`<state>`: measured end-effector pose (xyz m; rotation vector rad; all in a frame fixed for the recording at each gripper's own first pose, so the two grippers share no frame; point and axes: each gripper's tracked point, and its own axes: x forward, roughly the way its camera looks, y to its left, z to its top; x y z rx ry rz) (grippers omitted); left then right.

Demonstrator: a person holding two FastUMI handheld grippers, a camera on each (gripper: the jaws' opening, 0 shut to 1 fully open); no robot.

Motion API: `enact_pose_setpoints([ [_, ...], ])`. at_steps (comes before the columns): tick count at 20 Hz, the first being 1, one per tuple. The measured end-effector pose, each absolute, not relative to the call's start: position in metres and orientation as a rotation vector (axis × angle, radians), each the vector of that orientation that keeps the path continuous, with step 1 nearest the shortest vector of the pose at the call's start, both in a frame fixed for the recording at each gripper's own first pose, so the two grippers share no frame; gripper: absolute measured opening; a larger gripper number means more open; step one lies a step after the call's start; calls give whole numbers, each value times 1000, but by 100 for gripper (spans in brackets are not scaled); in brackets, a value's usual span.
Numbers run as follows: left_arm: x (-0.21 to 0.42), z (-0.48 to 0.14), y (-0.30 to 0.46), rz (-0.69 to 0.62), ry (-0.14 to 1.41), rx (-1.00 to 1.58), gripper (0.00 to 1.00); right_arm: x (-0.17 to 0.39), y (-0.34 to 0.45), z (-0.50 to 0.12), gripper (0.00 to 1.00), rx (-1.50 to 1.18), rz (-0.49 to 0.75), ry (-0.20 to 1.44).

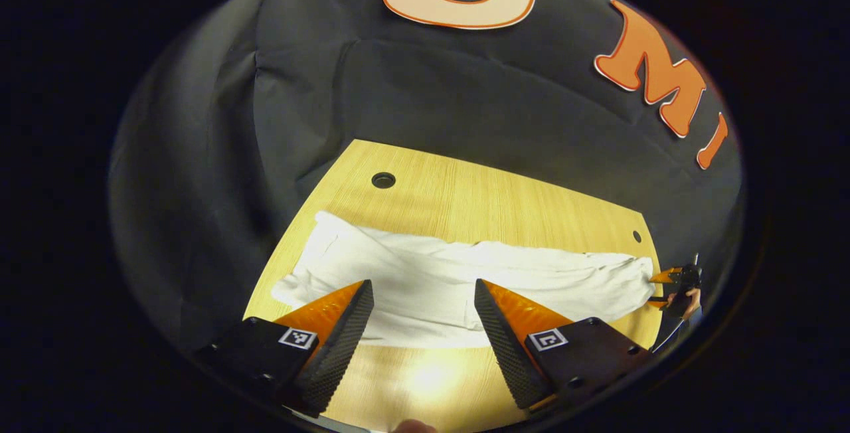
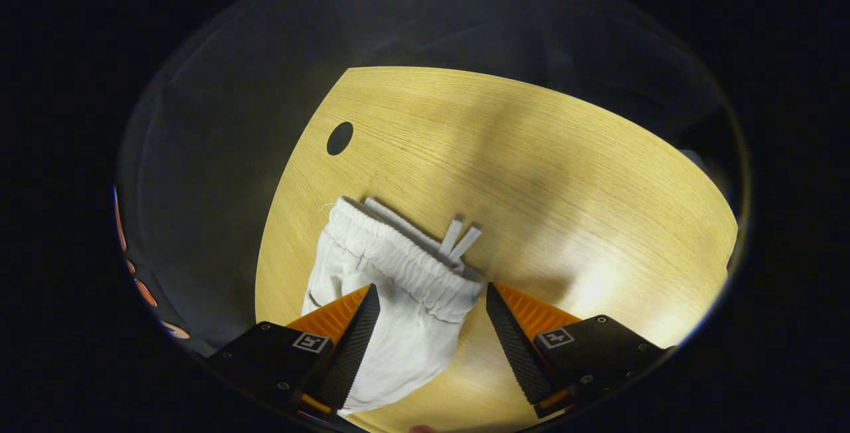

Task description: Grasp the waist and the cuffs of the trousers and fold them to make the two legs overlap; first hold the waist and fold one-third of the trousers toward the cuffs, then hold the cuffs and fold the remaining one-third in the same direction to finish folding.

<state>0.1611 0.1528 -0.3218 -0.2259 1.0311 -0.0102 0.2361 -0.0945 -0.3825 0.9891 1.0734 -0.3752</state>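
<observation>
Left gripper view
- Left hand-held gripper (image 1: 424, 290): low in the frame, jaws spread wide, nothing between them – hovering over the near edge of the trousers.
- Trousers (image 1: 458, 280): white, stretched in a long band across the middle of the frame from centre left to far right, flat on the surface, a few wrinkles along the top edge.
- Surface (image 1: 478, 194): light wood grain, filling the lower centre; a bare strip below the trousers between the two fingers.
- Round hole (image 1: 383, 180): dark, upper left part of the surface, apart from the cloth.
- Small hole (image 1: 637, 236): near the right corner of the surface, just above the far end of the trousers.
- Right hand-held gripper (image 1: 657, 287): small, at the far right edge, held in a hand (image 1: 690, 301), right at the end of the trousers; too small to tell whether it pinches the cloth.

Right gripper view
- Right hand-held gripper: bottom of the frame, jaws wide apart, gripping nothing.
- Waist (image 2: 405, 263): gathered elastic band, lower centre – lying between the two fingers, cloth running down past the left finger (image 2: 355, 337) toward the bottom edge.
- Drawstring (image 2: 458, 239): two flat ends poking up just above the waist.
- Surface: wood, bare to the upper right.
- Round hole: dark, upper left of the surface, well apart from the waist.
</observation>
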Motion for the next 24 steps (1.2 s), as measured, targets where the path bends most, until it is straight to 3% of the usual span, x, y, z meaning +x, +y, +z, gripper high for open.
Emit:
enact_pose_setpoints([
  [5, 129, -298, 135, -13, 1027, -180, 100, 248, -99, -385, 97, 1015, -405, 1039],
  [6, 124, -295, 132, -12, 1022, -182, 100, 250, -100, -385, 88, 1024, -414, 1032],
  [7, 118, -291, 129, -10, 1018, -182, 100, 250, -102, -387, 96, 1025, -419, 1031],
  [9, 102, -288, 127, 0, 1016, -185, 100, 245, -107, -392, 85, 1015, -442, 1036],
  [14, 72, -304, 116, 27, 1042, -236, 100, 258, -102, -391, 18, 1024, -406, 946],
  [24, 67, -344, 105, -32, 1053, -334, 100, 282, -87, -336, 14, 1068, -242, 694],
])
